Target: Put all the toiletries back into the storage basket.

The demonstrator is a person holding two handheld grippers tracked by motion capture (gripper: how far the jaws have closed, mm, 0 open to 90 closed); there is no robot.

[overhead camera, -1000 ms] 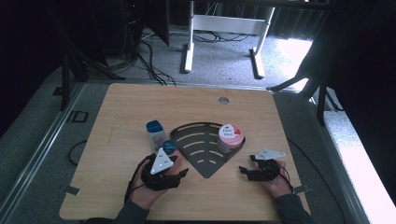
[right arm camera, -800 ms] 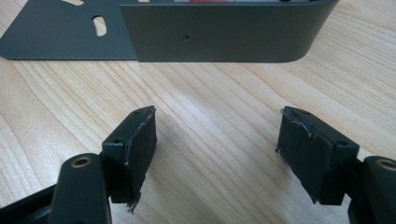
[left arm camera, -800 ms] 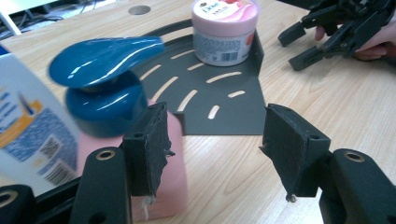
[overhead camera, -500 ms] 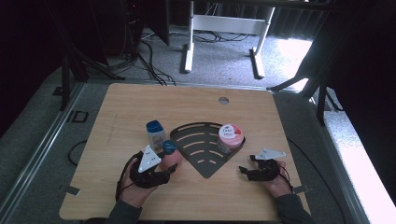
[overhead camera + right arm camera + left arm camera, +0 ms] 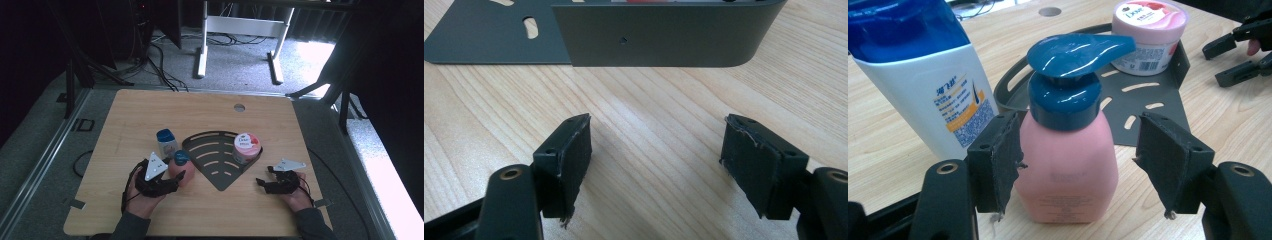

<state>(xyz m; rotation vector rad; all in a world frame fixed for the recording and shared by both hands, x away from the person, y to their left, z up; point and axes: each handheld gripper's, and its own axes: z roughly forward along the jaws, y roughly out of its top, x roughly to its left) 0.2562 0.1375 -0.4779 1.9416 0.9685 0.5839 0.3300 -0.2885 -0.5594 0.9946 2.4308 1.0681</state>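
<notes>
A pink pump bottle (image 5: 179, 172) (image 5: 1065, 160) with a blue pump head stands upright on the wooden table, just left of a dark fan-shaped rack (image 5: 215, 155) (image 5: 1148, 107). My left gripper (image 5: 175, 181) (image 5: 1080, 165) has its jaws around the bottle. They have just been opening: the left pad is at the bottle's side and the right pad stands clear of it. My right gripper (image 5: 266, 176) (image 5: 656, 150) rests open on the table, nothing between its jaws, facing the rack's wall (image 5: 659, 35). A pink-lidded cream jar (image 5: 246, 147) (image 5: 1148, 35) sits in the rack.
A white shampoo bottle (image 5: 166, 141) (image 5: 918, 85) with a blue cap stands close behind and left of the pink bottle. A cable hole (image 5: 239, 107) lies near the table's far edge. White desk legs (image 5: 202, 55) stand on the floor beyond.
My left hand has swung to the left while the pink bottle stayed beside the rack. The right hand has not moved.
</notes>
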